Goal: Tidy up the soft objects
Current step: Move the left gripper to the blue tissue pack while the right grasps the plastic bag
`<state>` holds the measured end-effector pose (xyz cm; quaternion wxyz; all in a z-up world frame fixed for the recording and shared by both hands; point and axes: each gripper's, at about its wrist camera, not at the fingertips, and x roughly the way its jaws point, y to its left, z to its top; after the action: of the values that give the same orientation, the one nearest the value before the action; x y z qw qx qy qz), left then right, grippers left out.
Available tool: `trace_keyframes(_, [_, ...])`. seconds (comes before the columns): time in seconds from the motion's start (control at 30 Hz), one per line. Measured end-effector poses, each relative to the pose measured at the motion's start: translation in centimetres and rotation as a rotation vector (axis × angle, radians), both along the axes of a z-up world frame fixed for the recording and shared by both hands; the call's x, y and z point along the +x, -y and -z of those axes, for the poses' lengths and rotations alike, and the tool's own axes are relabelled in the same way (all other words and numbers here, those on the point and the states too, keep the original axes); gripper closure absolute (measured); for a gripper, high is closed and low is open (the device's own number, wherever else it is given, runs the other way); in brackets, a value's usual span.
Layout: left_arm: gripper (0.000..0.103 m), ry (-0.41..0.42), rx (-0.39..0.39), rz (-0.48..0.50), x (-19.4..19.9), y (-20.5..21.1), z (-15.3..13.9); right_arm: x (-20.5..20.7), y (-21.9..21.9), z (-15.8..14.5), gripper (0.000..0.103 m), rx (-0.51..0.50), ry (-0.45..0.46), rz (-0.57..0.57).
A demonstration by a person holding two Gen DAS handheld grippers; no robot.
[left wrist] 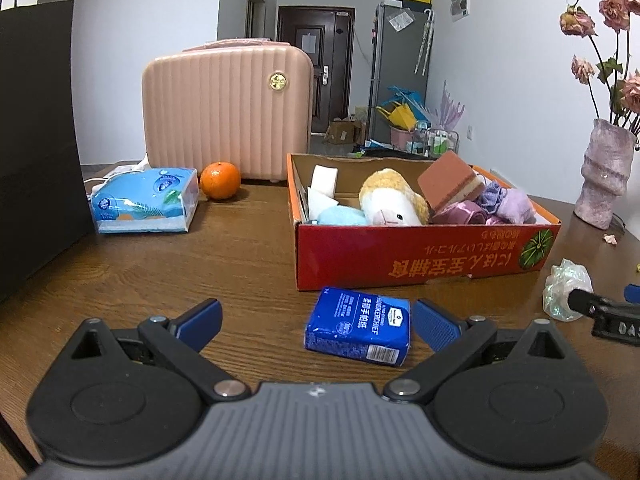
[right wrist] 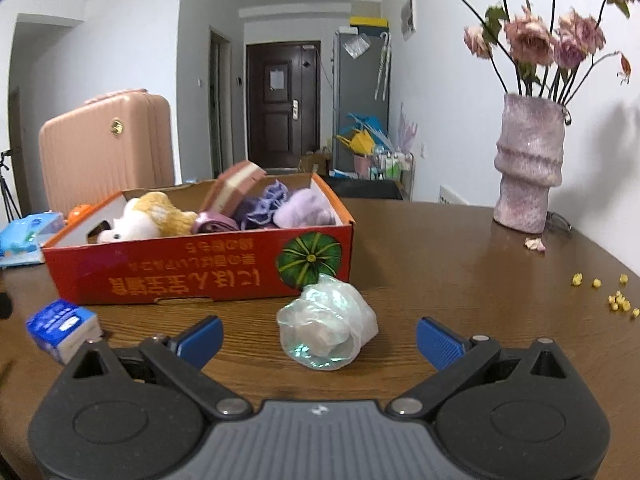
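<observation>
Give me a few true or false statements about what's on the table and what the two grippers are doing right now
1. The blue handkerchief pack lies on the table in front of the red cardboard box. True.
2. The left gripper is shut on the pack. False: its fingers are spread open, the pack between them.
3. The crumpled plastic bag is inside the box. False: it sits on the table outside it.
4. The right gripper is open. True.
5. The orange is in the box. False: it sits beside the pink case.
</observation>
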<state>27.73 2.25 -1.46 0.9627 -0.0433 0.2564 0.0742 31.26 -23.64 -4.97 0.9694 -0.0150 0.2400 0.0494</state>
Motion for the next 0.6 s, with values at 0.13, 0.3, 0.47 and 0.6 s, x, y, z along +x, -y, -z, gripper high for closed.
trace_keyframes(0.13, [0.0,-0.017,0.007,-0.001,0.3,0.1,0.4,1.9,0.1,0.5,0.001,-0.021,-0.011,0.018])
trace_keyframes(0.3, [0.0,-0.027,0.017,-0.013,0.7,0.3,0.7,4.5,0.0,1.3,0.008,-0.025,-0.062,0.017])
trace_keyframes(0.47, [0.0,-0.04,0.023,-0.024,0.9,0.2,1.0,6.1,0.2,2.0,0.025,0.013,-0.122,0.003])
trace_keyframes(0.6, [0.0,-0.049,0.026,-0.025,1.1,0.3,1.2,6.2,-0.1,2.2,0.04,0.005,-0.131,-0.001])
